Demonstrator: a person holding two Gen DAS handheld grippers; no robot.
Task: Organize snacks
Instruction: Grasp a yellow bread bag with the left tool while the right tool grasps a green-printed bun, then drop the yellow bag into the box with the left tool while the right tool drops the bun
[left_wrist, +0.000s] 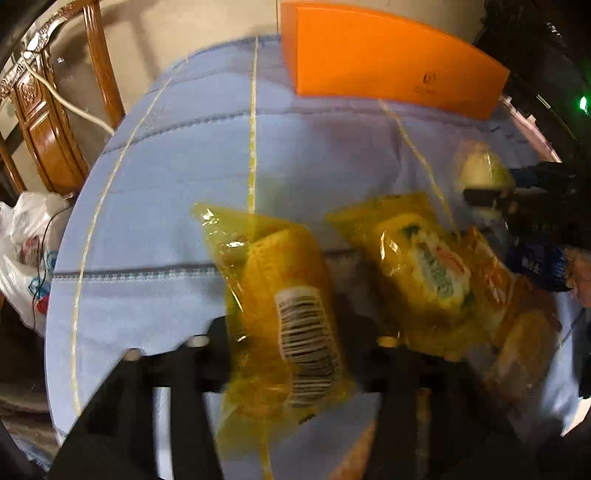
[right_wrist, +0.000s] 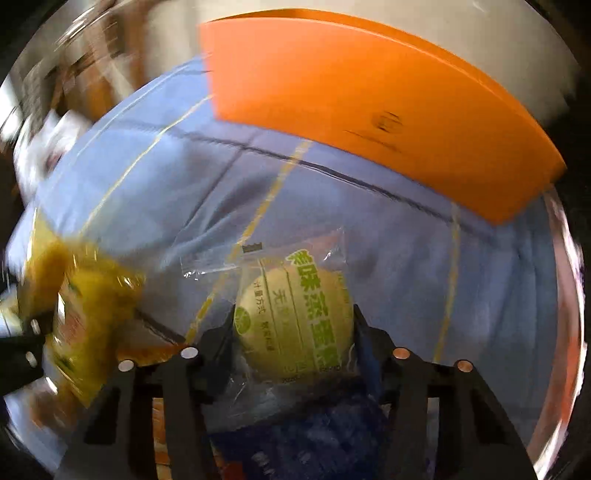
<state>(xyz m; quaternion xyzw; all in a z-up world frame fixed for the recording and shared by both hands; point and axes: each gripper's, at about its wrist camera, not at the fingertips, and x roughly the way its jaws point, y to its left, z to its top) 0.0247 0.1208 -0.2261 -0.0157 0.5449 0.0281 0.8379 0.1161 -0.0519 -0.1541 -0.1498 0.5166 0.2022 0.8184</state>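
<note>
The left gripper (left_wrist: 291, 332) clamps a yellow pack (left_wrist: 288, 317), barcode up, low in the middle of the left view. Another yellow pack (left_wrist: 424, 266) lies to its right on the blue cloth (left_wrist: 147, 229). The right gripper (right_wrist: 293, 325) is closed on a round cake (right_wrist: 295, 321) in clear wrap, lower centre of the right view. An orange box (right_wrist: 369, 110) fills the upper right.

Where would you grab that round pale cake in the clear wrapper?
Across its round middle, coming from above. The round cake bulges there, so the right claw can pinch both sides; its fingers already flank it. The flat wrapper ends look too flimsy and slippery.
</note>
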